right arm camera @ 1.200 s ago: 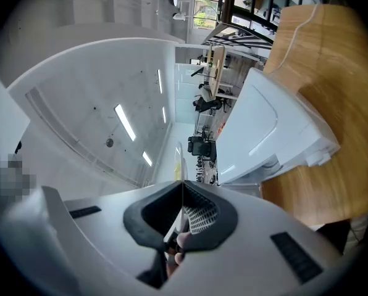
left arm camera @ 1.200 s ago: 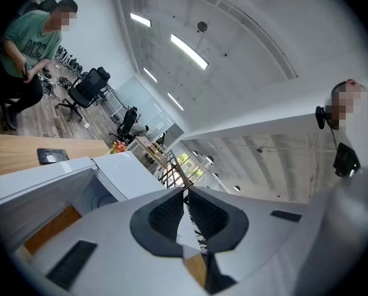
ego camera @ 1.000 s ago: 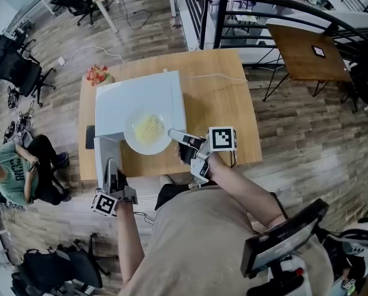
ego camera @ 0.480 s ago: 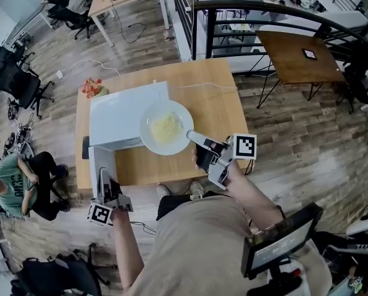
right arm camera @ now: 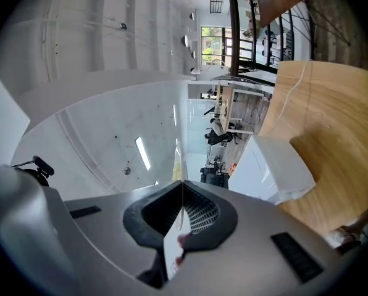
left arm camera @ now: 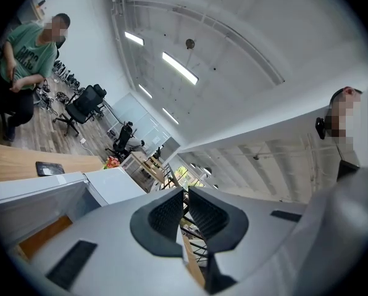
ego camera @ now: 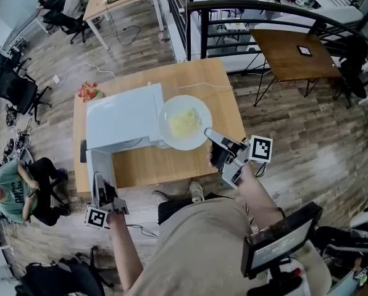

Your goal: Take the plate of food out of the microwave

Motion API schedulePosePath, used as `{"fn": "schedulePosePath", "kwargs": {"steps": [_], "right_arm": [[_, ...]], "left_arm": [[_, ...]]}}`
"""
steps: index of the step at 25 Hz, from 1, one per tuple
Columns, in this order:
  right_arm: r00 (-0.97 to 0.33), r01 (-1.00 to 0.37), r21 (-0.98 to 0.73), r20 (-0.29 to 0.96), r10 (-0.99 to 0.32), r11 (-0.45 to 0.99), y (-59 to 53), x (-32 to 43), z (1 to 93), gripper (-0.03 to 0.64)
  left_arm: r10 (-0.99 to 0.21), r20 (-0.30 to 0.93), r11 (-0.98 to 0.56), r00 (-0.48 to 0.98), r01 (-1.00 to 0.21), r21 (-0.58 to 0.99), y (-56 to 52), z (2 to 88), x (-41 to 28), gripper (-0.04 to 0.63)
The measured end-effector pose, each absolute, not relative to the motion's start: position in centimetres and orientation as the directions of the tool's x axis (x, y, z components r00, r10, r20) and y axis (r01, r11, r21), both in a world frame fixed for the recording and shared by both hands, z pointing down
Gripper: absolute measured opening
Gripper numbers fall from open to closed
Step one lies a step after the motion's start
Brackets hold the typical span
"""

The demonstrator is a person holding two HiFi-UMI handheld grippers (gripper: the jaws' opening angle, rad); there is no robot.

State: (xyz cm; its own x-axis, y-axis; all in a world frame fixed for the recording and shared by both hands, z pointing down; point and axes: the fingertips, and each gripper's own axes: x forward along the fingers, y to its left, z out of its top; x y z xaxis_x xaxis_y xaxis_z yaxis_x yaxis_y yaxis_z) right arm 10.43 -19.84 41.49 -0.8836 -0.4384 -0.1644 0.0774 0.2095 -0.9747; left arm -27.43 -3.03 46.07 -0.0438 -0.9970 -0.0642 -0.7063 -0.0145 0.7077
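Observation:
A white plate (ego camera: 184, 122) with pale yellow food hangs over the wooden table (ego camera: 218, 88), just right of the white microwave (ego camera: 122, 119). My right gripper (ego camera: 207, 132) is shut on the plate's near rim. In the right gripper view the rim (right arm camera: 173, 248) runs edge-on between the pressed pads, with the microwave (right arm camera: 276, 165) beyond. The microwave door (ego camera: 100, 162) stands open toward me. My left gripper (ego camera: 99, 180) sits at the door's outer end. In the left gripper view its jaws stand a narrow gap apart with nothing between them (left arm camera: 185, 196).
Red flowers (ego camera: 88, 92) sit at the table's back left corner and a dark flat item (ego camera: 83, 151) lies at its left edge. A person in green (ego camera: 5, 190) sits left of the table. A black railing (ego camera: 264, 11) and a second wooden table (ego camera: 295, 54) stand behind.
My right gripper has carried the plate rightward, from in front of the microwave to beside it over the table. The left gripper has stayed at the end of the open door.

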Motion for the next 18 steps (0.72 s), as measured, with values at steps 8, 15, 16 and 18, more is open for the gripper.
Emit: {"fn": "schedulePosePath", "kwargs": {"steps": [8,15,16,18], "right_arm": [[-0.863,0.040,-0.972,-0.150,-0.482,0.231,-20.3,11.3,41.8,0.012],[-0.843,0.003,-0.973,-0.126,-0.523,0.231,-20.3,12.8,42.6,0.012],[-0.841,-0.005,-0.973,-0.122,-0.528,0.232,-20.3,12.9,42.9,0.012],[-0.837,-0.010,-0.972,-0.121,-0.533,0.236,-20.4,13.1,43.5,0.012]], "left_arm": [[-0.998,-0.028,-0.057,0.053,-0.687,0.725,-5.7,47.7,-26.8,0.008],[-0.986,-0.023,-0.131,0.165,-0.686,0.716,-8.4,48.3,-25.2,0.009],[-0.985,-0.017,-0.134,0.174,-0.689,0.712,-8.8,48.5,-25.1,0.009],[-0.983,0.001,-0.128,0.182,-0.696,0.707,-9.4,49.0,-25.2,0.009]]}}
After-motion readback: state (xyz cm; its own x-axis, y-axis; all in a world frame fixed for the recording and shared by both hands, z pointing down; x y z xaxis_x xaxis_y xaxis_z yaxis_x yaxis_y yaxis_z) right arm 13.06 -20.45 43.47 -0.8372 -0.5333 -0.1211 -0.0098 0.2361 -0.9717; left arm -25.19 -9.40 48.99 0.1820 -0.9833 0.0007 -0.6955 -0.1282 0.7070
